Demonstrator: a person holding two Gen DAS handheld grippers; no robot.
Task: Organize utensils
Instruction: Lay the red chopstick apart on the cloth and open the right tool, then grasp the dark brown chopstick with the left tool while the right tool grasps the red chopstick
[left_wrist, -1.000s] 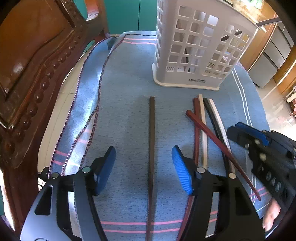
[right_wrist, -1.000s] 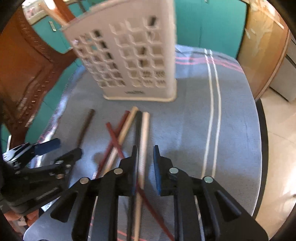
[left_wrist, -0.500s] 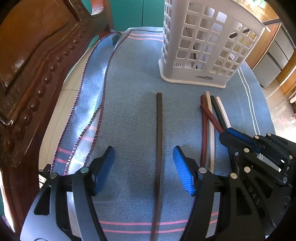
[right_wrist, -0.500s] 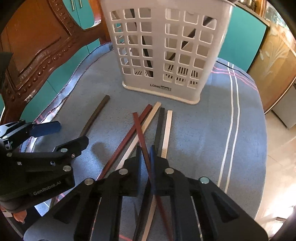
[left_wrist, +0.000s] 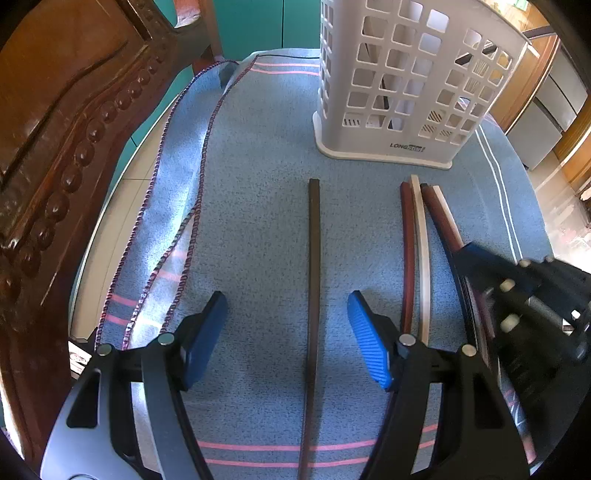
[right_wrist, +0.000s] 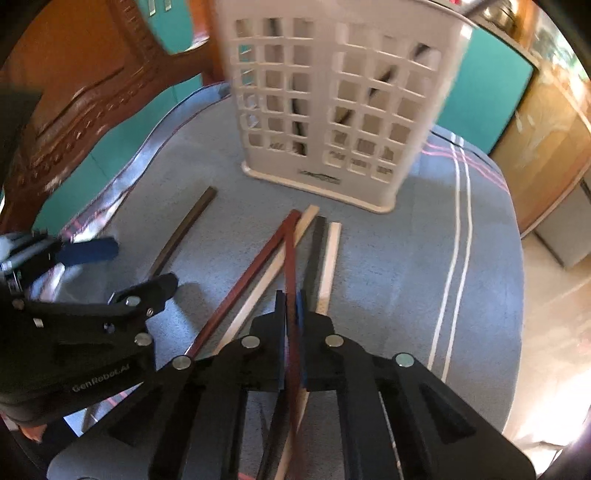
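Pinching a reddish-brown chopstick (right_wrist: 291, 273) between nearly closed jaws, the right gripper (right_wrist: 291, 306) has its stick running forward along the fingers, its far tip aimed at the white slotted basket (right_wrist: 332, 110) straight ahead on the blue cloth (right_wrist: 406, 277). Whether that tip has lifted clear of the loose chopsticks (right_wrist: 325, 254) beside it is hard to tell through the blur. The left gripper (left_wrist: 284, 328) hangs with jaws spread wide either side of a dark chopstick (left_wrist: 314, 258), which lies lengthwise between the fingers, pointing toward the same basket, not yet grasped.
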